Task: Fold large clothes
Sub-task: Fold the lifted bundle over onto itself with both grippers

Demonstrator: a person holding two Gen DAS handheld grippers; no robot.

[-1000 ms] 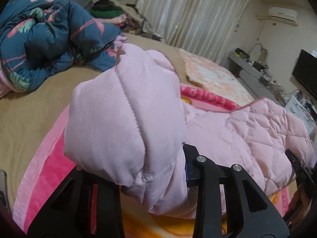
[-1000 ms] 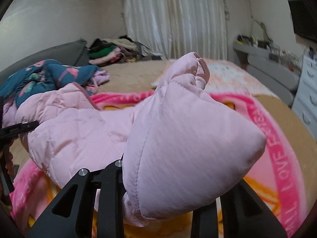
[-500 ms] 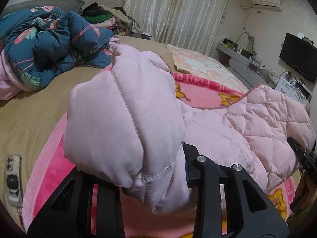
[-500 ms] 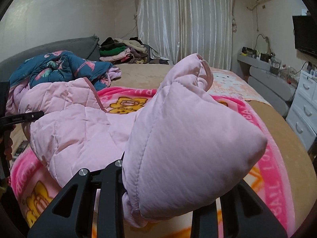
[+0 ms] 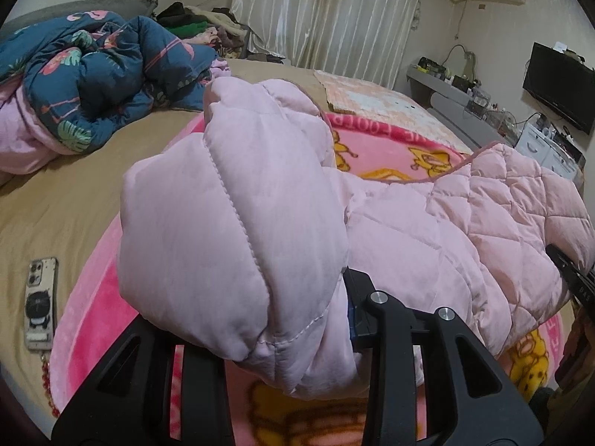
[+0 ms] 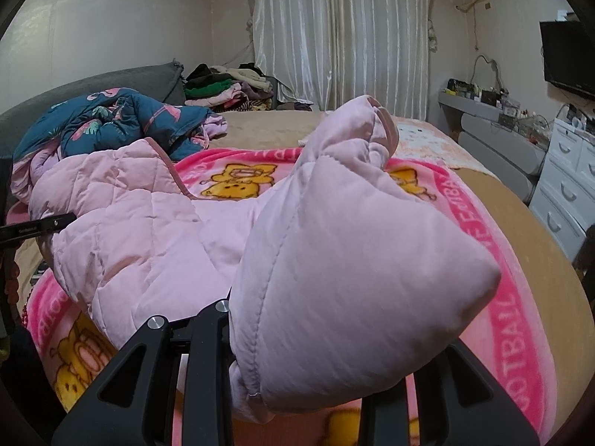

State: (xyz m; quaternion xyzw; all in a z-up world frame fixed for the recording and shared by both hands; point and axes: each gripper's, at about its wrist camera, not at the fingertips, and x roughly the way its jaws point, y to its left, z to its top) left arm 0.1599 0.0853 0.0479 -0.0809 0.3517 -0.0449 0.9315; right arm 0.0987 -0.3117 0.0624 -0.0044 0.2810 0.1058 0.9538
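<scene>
A pale pink quilted jacket (image 5: 465,230) hangs between my two grippers above the bed. My left gripper (image 5: 297,342) is shut on one puffy sleeve (image 5: 230,230), which bulges over the fingers and hides the tips. My right gripper (image 6: 305,371) is shut on the other sleeve (image 6: 346,290), which also covers the fingertips. The jacket's quilted body (image 6: 122,215) sags between the sleeves over a pink cartoon blanket (image 6: 238,182). The right gripper's edge shows at the far right of the left wrist view (image 5: 572,282).
The pink blanket (image 5: 390,148) lies on a tan bed sheet (image 5: 55,200). A phone (image 5: 40,297) lies on the sheet at left. A crumpled dark blue floral duvet (image 5: 93,74) and a pile of clothes (image 6: 227,89) are at the back. White drawers (image 6: 565,186) stand right.
Both grippers have lifted with the sleeves held; the view has risen and pulled back, showing more of the blanket and the phone. The grip on the jacket is unchanged.
</scene>
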